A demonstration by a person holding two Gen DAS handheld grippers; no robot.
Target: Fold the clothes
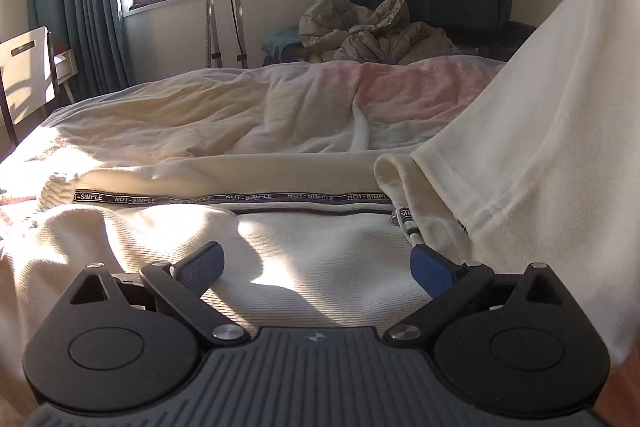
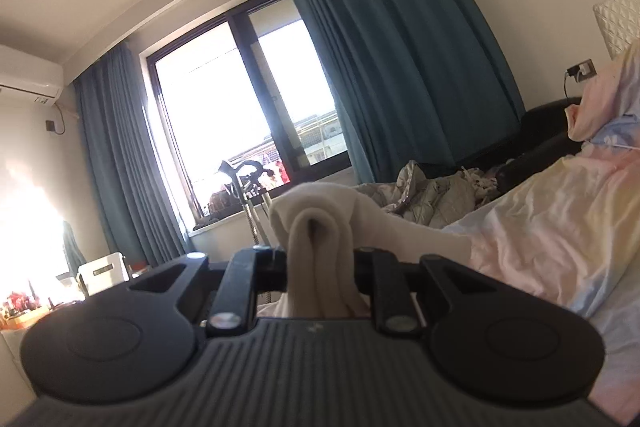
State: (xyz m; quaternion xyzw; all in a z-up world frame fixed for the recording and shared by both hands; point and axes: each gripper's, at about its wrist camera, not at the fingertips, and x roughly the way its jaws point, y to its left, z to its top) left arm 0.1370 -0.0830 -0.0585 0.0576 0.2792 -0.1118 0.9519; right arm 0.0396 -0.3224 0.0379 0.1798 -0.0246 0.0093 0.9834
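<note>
Two grippers, one cream garment on one bed.

Our left gripper (image 1: pixel 316 267) hangs with its blue pads spread wide, nothing between them, just above the garment (image 1: pixel 304 239) lying flat on the bed (image 1: pixel 224 115). Our right gripper (image 2: pixel 320 259) is clamped on a bunched fold of that garment (image 2: pixel 316 227), lifted level. Only the left view shows the lettered tape (image 1: pixel 224 198) and zipper pull (image 1: pixel 406 225); only the right view shows both curtains (image 2: pixel 400 59) whole and one air conditioner (image 2: pixel 28 83).
</note>
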